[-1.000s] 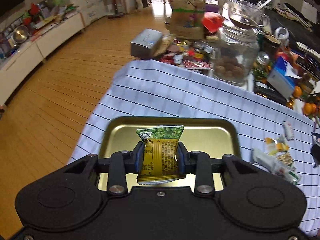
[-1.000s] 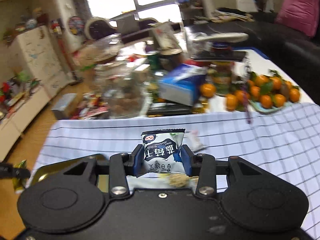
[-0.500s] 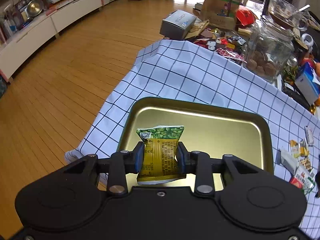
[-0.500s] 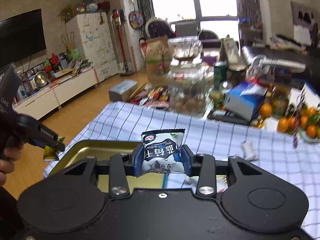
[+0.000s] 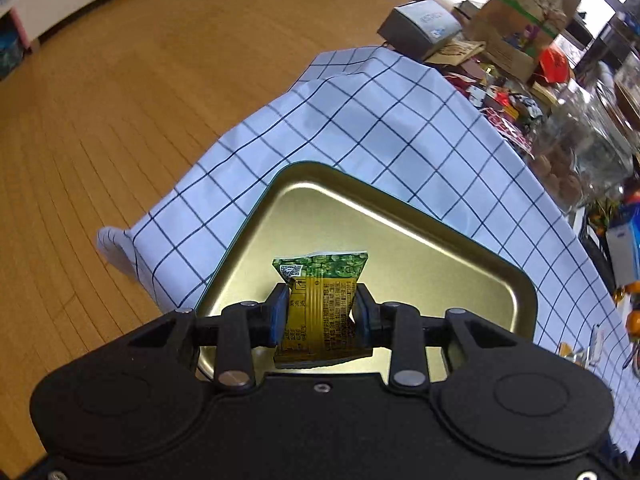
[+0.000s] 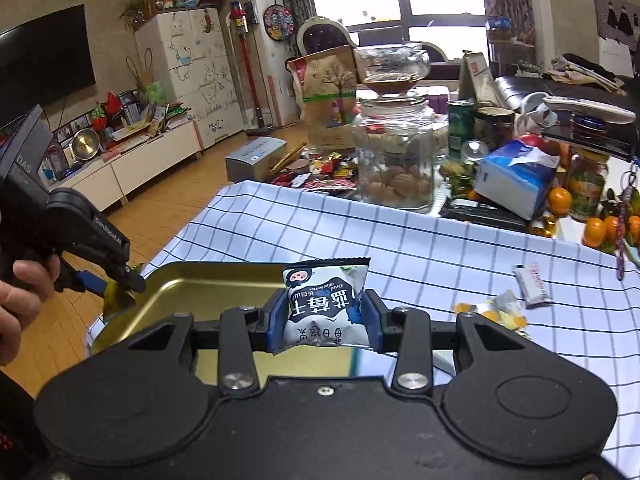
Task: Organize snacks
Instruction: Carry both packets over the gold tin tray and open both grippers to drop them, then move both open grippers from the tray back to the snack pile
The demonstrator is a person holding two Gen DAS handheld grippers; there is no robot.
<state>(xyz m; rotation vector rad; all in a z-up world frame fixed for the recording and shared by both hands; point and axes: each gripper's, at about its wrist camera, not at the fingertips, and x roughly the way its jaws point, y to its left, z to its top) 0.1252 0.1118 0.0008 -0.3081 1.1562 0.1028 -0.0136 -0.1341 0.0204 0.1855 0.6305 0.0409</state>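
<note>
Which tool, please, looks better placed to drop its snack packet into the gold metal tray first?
Probably the left tool: its green-and-yellow packet hangs over the gold metal tray, while the right tool's white packet sits beyond the rim.

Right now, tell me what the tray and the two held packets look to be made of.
Tray: likely metal with a satin gold finish; light streaks along its rim. Green-and-yellow packet and white-and-blue packet: apparently thin printed plastic film, glossy, with creases and crimped top seals.
</note>
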